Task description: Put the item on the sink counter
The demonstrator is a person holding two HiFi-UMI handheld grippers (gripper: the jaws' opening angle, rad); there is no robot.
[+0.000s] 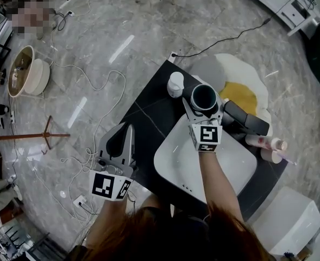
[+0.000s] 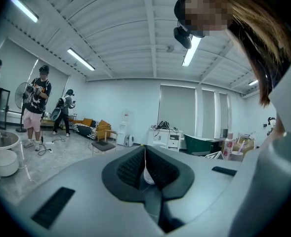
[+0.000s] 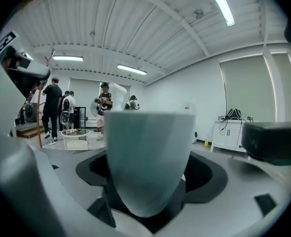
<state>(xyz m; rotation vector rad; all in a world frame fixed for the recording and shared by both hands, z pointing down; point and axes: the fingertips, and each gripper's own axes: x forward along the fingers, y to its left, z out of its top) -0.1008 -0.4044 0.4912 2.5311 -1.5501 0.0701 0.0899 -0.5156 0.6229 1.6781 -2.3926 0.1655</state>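
A pale cup with a dark inside stands upright on the black sink counter, just behind the white basin. My right gripper reaches over the basin with one jaw on each side of the cup. In the right gripper view the cup fills the middle and a dark gap shows between it and each pad, so my right gripper is open. My left gripper hangs left of the counter over the floor, shut and empty, its jaws meeting at a thin seam.
A small white jar stands on the counter left of the cup. A black block and two pink-and-white bottles lie to the right. Cables cross the marble floor; a white box sits at lower right.
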